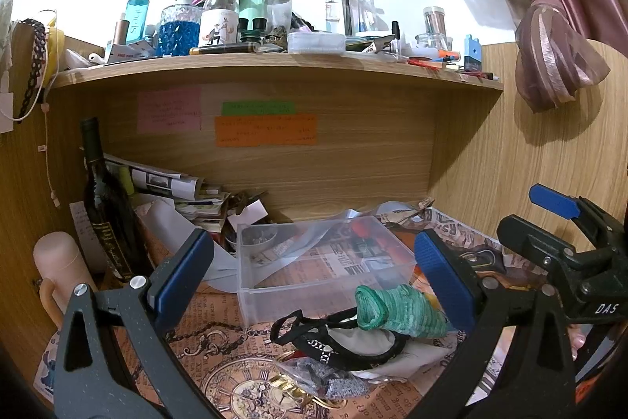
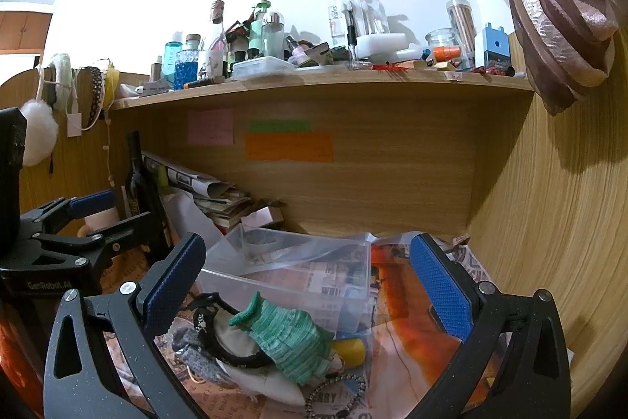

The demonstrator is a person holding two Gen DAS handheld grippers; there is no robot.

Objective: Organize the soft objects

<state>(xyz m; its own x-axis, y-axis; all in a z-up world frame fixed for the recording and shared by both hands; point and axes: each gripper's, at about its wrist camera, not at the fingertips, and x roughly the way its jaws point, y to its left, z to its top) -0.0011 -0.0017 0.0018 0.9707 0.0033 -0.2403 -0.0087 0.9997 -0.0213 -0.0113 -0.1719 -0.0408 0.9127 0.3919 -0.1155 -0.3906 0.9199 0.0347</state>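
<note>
A pile of soft things lies on the printed paper desk cover in front of a clear plastic box point(image 1: 325, 262) point(image 2: 290, 269). On top is a green knitted piece point(image 1: 396, 309) point(image 2: 290, 340), over a black-edged white pouch point(image 1: 353, 340) point(image 2: 235, 344) and a grey sock point(image 1: 337, 383) point(image 2: 196, 356). My left gripper point(image 1: 314, 273) is open and empty, above the pile. My right gripper point(image 2: 306, 285) is open and empty, over the pile and box. The right gripper also shows at the right of the left wrist view point(image 1: 557, 222).
A dark wine bottle point(image 1: 106, 207), a pink flask point(image 1: 62, 262) and stacked papers point(image 1: 184, 191) stand at the left under a crowded wooden shelf point(image 1: 274, 69). Wooden panels close the back and right. A bead bracelet point(image 2: 337, 391) lies near the pile.
</note>
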